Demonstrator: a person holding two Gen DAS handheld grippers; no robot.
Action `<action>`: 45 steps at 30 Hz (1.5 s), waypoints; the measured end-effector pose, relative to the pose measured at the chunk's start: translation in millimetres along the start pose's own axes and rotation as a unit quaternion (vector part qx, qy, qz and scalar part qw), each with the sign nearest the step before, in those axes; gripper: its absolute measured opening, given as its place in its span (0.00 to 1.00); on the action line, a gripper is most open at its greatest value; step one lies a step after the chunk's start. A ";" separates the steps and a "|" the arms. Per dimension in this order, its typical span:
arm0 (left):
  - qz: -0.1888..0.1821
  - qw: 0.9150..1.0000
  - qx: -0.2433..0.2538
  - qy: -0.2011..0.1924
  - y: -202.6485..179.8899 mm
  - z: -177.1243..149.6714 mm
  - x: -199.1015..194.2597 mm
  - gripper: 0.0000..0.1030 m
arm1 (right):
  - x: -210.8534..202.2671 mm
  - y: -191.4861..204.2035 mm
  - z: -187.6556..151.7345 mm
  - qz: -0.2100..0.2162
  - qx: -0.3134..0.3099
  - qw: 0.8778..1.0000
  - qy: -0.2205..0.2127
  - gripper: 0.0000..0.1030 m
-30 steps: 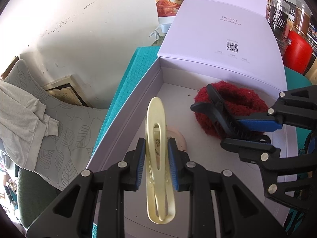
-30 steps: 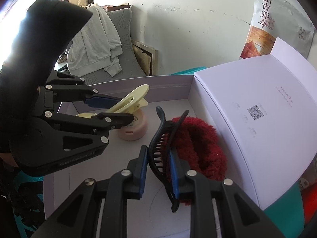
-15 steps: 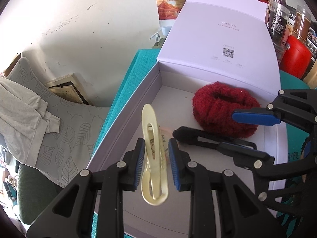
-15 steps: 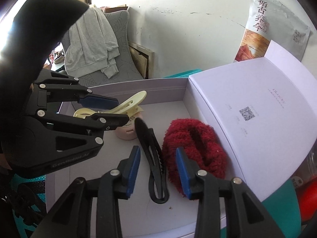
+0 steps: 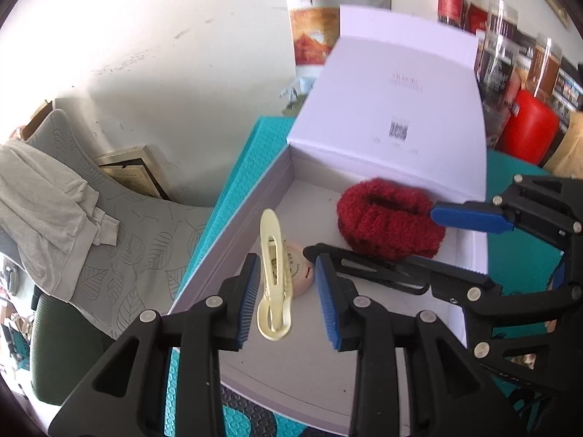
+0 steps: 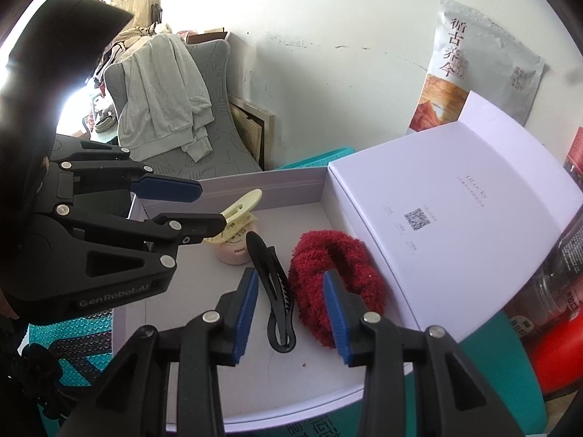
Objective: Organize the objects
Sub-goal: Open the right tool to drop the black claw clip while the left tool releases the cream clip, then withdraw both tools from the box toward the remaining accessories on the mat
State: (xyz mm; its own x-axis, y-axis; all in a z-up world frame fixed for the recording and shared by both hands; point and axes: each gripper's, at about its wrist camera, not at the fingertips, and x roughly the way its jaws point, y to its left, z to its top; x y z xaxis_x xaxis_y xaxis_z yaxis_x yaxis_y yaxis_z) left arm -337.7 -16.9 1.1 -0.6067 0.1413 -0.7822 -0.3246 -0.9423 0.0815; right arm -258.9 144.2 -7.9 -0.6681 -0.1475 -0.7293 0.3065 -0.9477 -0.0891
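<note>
1. Left gripper [image 5: 288, 298], jaws opening: the cream hair clip [image 5: 274, 280] stands between its pads, lower centre, gripped by neither, leaning on a pink round case [image 5: 300, 273].
2. Right gripper [image 6: 291, 313], jaws apart and empty: the black hair clip [image 6: 275, 291] lies flat between its pads in the white box [image 6: 226, 185], beside the red scrunchie [image 6: 335, 276].

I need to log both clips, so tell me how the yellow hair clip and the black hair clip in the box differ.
Colour: the yellow hair clip is pale cream; the black hair clip is black.
Pose: the yellow one leans propped on a small pink round case; the black one lies flat on the box floor.
Neighbour: the black one lies beside the red scrunchie; the yellow one sits farther from it.
Both are long, slotted clips inside the same box.
</note>
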 end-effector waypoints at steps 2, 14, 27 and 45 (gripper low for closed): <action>0.002 1.000 -0.003 -0.005 0.4 0.8 -11.3 0.31 | -7.3 1.2 0.9 -0.003 -0.002 1.000 -0.005 0.38; 0.013 1.000 -0.008 -0.022 -7.7 -5.0 -71.6 0.37 | -61.4 9.8 -2.2 -0.018 -0.001 0.999 -0.035 0.41; 0.023 0.998 -0.008 -0.065 -31.2 -25.1 -162.2 0.49 | -135.2 25.0 -18.7 -0.048 0.003 0.996 -0.071 0.41; 0.031 0.995 -0.020 -0.089 -60.0 -73.9 -242.4 0.66 | -205.6 39.9 -58.3 -0.076 0.012 0.992 -0.096 0.48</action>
State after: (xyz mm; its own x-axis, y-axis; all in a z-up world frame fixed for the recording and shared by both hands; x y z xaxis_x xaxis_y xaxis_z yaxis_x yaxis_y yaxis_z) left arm -117.5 -17.1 140.2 -0.7447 0.1309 -0.6545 -0.2559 -0.9616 0.0989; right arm -69.8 153.2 98.9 -0.8232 -0.0519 -0.5654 0.1775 -0.9694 -0.1695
